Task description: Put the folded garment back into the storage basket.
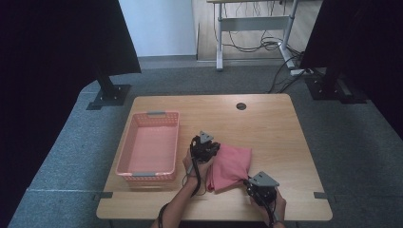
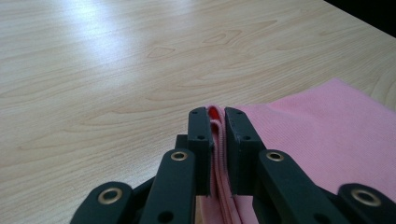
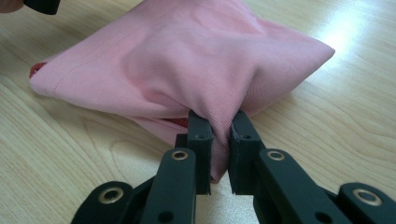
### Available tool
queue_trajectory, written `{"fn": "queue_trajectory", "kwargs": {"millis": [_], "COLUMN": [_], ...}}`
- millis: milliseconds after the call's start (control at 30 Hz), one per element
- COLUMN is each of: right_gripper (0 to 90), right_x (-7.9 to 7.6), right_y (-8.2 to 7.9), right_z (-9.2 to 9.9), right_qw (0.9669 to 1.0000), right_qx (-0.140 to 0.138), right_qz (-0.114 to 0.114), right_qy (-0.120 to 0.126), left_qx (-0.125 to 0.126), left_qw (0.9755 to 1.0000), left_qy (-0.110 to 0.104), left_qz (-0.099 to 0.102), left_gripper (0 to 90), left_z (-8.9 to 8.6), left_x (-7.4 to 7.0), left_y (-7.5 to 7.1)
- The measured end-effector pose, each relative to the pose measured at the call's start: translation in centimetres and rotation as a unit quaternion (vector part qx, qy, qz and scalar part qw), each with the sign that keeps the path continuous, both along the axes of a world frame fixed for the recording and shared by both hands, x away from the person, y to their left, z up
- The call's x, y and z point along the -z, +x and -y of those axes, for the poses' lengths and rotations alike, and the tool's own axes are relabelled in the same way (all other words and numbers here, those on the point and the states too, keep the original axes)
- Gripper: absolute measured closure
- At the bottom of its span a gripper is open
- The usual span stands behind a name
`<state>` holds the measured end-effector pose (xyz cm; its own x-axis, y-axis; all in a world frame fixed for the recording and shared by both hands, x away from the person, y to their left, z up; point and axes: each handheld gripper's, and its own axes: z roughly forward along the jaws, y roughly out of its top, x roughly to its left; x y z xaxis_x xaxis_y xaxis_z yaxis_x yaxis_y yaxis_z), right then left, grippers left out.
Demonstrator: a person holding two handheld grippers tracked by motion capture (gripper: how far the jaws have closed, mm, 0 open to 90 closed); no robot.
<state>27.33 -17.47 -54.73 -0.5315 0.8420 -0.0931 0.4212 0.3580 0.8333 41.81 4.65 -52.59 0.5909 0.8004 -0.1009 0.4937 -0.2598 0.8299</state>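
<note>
— Where does the cloth lie for you right now?

— The pink cloth (image 1: pixel 230 165) lies folded on the wooden table (image 1: pixel 266 123), just to the right of the pink basket (image 1: pixel 150 145), apart from it. My left gripper (image 1: pixel 212 151) stands between the basket and the cloth, at the cloth's basket-side corner. My right gripper (image 1: pixel 249 184) is at the cloth's near corner, the one farthest from the basket.

— Are your fingers holding anything?

— Both pairs are clamped on fabric. In the left gripper view the jaws of my left gripper (image 2: pixel 218 116) pinch several stacked edges of the cloth (image 2: pixel 327 126). In the right gripper view the jaws of my right gripper (image 3: pixel 219 122) bite a bunched fold of the cloth (image 3: pixel 187 60), which rises into them off the table.

— Which way does the cloth run?

— Its long axis slants from my near, right side up and away, with the basket off to its left. My left hand is clearly the nearer one to the basket.

— And your hands' pose?

— Both forearms come in low from the near edge, the left gripper pointing across towards the cloth, the right pointing away from me. I judge the coming move is leftward, carrying the cloth over the basket's rim.
</note>
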Motion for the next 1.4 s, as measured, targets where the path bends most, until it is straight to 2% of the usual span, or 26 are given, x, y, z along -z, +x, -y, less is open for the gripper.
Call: {"fn": "queue_trajectory", "kwargs": {"millis": [467, 867, 1400], "right_gripper": [81.9, 81.9, 81.9], "right_x": [-0.6, -0.8, -2.4], "right_y": [-0.5, -0.7, -0.8], "right_z": [0.1, 0.0, -0.5], "right_qw": [0.9996, 0.999, 0.9981], "right_qx": [0.004, 0.008, 0.003], "right_qz": [0.024, 0.034, 0.05], "right_qy": [0.015, 0.027, 0.037], "left_qx": [0.007, 0.014, 0.016], "left_qw": [0.9998, 0.9996, 0.9991], "left_qy": [-0.007, -0.013, -0.011], "left_qz": [0.018, 0.022, 0.038], "left_gripper": [81.1, 81.1, 81.2], "left_z": [0.2, 0.1, -0.4], "left_x": [-1.3, -2.1, -4.0], "left_y": [-0.6, -0.6, -0.9]}}
